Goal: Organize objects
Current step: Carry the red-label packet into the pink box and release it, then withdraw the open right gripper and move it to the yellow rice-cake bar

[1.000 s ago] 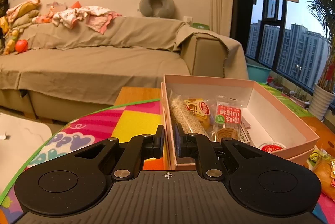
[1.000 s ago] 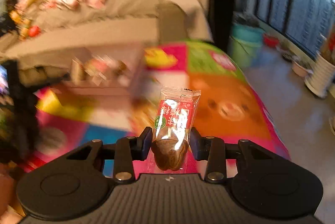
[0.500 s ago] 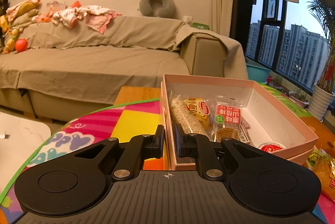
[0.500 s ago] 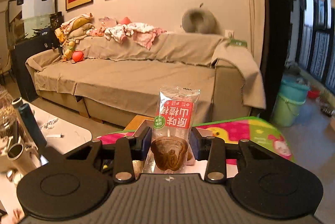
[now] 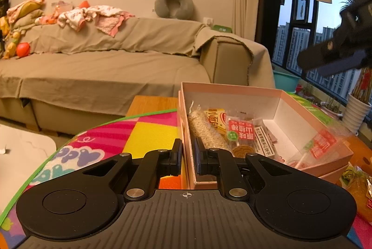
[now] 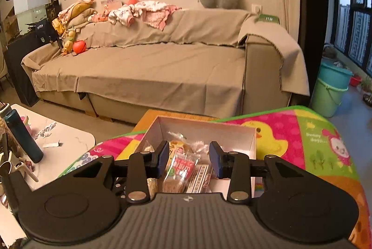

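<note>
Snack packets (image 6: 181, 167) in clear film, lying inside open pink cardboard box (image 5: 232, 89) on bright patterned surface (image 5: 148, 132). Left hand-held gripper (image 5: 186, 157) pinched on box's near wall. Inside, left to right: clear-wrapped grain bar (image 5: 205, 132), yellow pack (image 5: 215, 117), red-labelled packet (image 5: 239, 135) bearing white Chinese characters and round green mark. Judged light, crinkly, slippery, contents crushable; best taken across the filled body. Right hand-held gripper (image 6: 188, 161) spread wide above box, holding nothing.
</note>
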### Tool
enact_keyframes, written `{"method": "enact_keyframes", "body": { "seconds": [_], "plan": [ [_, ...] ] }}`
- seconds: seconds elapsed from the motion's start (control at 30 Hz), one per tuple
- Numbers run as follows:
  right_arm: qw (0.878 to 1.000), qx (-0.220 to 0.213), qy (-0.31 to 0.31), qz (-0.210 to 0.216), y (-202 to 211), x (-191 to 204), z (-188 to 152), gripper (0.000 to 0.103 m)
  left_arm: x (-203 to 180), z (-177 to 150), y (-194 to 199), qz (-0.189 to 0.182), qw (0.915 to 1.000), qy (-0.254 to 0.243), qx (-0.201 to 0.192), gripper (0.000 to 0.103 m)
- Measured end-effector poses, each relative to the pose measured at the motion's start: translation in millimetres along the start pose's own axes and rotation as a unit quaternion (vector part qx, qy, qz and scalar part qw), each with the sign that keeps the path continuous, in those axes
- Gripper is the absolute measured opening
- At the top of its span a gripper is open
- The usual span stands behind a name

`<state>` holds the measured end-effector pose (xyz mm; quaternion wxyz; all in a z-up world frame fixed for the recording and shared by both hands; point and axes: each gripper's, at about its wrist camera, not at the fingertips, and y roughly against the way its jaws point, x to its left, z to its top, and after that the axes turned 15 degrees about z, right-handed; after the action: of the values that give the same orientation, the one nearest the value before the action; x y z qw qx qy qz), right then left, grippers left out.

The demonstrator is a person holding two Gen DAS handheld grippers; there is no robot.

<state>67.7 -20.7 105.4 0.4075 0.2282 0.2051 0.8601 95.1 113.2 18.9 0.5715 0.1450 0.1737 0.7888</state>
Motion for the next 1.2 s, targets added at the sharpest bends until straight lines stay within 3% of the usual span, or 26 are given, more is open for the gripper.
{"method": "enact_keyframes", "body": {
  "seconds": [0.1, 0.2, 0.4, 0.67, 0.83, 0.93, 1.0, 1.2],
  "plan": [
    [1.000, 0.008, -0.007, -0.004, -4, -7, -6, 0.039, 0, 0, 0, 0.000, 1.0000, 0.000, 0.000, 0.014],
    [1.000, 0.020, -0.006, -0.003, -1, -12, -15, 0.052, 0, 0, 0, 0.000, 1.0000, 0.000, 0.000, 0.014],
    [0.999, 0.050, 0.001, -0.021, 8, -24, -41, 0.060, 0, 0, 0, 0.000, 1.0000, 0.000, 0.000, 0.014],
    [0.996, 0.030, -0.038, -0.069, 56, -61, -64, 0.074, 0, 0, 0, 0.000, 1.0000, 0.000, 0.000, 0.013],
    [0.993, 0.022, -0.065, -0.094, 78, -83, -81, 0.076, -2, 1, 2, 0.006, 1.0000, -0.003, -0.002, 0.013],
    [0.995, 0.030, -0.083, -0.055, 74, -81, -81, 0.070, -1, 1, 3, 0.007, 1.0000, -0.003, -0.003, 0.013],
    [0.994, 0.033, -0.104, -0.014, 67, -79, -75, 0.056, 0, 1, 3, 0.007, 1.0000, -0.002, -0.003, 0.013],
    [0.981, 0.086, -0.153, 0.076, 12, -67, -45, 0.053, 0, 1, 3, 0.005, 1.0000, -0.001, -0.002, 0.013]
  ]
}}
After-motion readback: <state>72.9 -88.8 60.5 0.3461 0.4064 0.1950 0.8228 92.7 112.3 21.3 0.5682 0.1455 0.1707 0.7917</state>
